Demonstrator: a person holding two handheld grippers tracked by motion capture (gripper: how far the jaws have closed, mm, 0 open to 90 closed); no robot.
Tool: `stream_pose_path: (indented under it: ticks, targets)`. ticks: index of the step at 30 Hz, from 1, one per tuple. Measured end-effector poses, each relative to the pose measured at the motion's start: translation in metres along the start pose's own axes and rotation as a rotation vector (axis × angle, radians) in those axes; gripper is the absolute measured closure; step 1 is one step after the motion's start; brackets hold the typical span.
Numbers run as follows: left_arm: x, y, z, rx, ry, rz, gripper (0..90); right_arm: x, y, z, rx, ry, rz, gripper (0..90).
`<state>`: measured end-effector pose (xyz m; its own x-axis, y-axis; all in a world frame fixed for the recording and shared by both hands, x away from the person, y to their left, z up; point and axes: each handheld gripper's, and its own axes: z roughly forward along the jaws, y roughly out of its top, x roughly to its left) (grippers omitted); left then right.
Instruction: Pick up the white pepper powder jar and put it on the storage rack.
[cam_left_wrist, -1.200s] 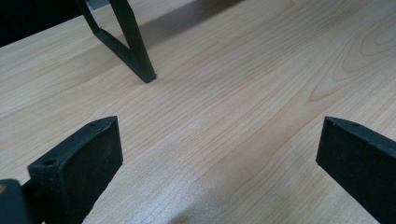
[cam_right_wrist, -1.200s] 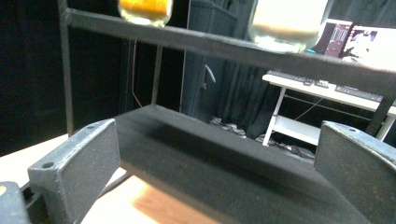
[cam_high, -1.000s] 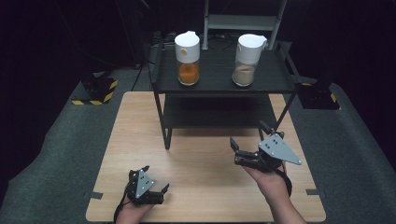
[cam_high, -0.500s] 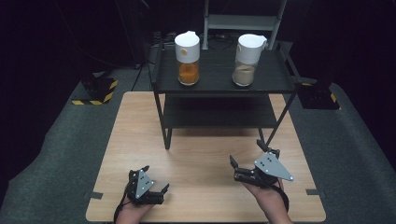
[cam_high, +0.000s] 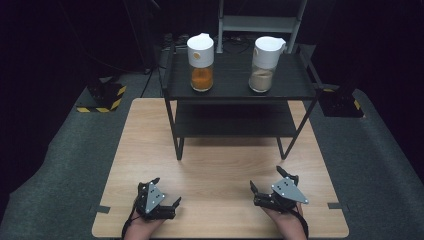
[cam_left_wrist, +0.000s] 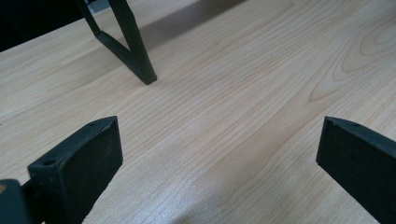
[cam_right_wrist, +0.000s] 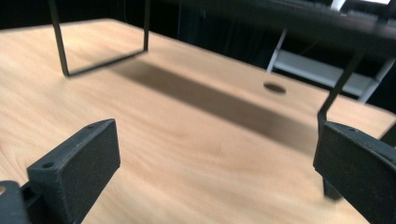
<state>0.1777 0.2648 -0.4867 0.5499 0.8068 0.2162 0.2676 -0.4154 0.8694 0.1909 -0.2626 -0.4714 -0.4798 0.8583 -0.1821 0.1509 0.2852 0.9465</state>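
Note:
Both grippers rest low on the wooden table (cam_high: 220, 160) near its front edge, each held in a hand. My left gripper (cam_high: 167, 191) is open at the front left, nothing between its jaws (cam_left_wrist: 215, 154). My right gripper (cam_high: 266, 179) is open at the front right, jaws wide apart over bare wood (cam_right_wrist: 215, 163). A black two-tier shelf (cam_high: 235, 94) stands at the table's far half. On its top sit a white-lidded jar of orange powder (cam_high: 201, 62) and a white-lidded jar of beige powder (cam_high: 264, 64).
The shelf's thin black legs (cam_left_wrist: 135, 46) (cam_right_wrist: 58, 42) stand ahead of both grippers. Bare wood lies between the grippers and the shelf. Grey carpet (cam_high: 60, 165) surrounds the table, with a yellow-black striped base (cam_high: 102, 97) at the far left.
My right gripper has drawn back from near the shelf toward the table's front edge and lowered. The left gripper has stayed put.

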Motion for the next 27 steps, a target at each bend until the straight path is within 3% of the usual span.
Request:
stream_pose_path:
  ticks: [6,12,22,27]
  targets:
    - [-0.001,0.0,0.0,0.0,0.004,0.002,0.7,-0.004,-0.017,0.003,0.063,-0.018,0.014,0.0]
    - [-0.001,0.0,0.0,-0.001,0.004,0.002,0.7,-0.006,-0.025,0.004,0.123,-0.027,-0.022,0.0]
    - [-0.001,0.0,0.0,-0.002,0.002,0.001,0.7,0.004,-0.018,0.006,0.185,-0.06,-0.093,0.1]
    - [0.0,0.0,0.0,-0.001,0.0,-0.002,0.7,0.006,-0.018,0.006,0.185,-0.067,-0.103,0.0]
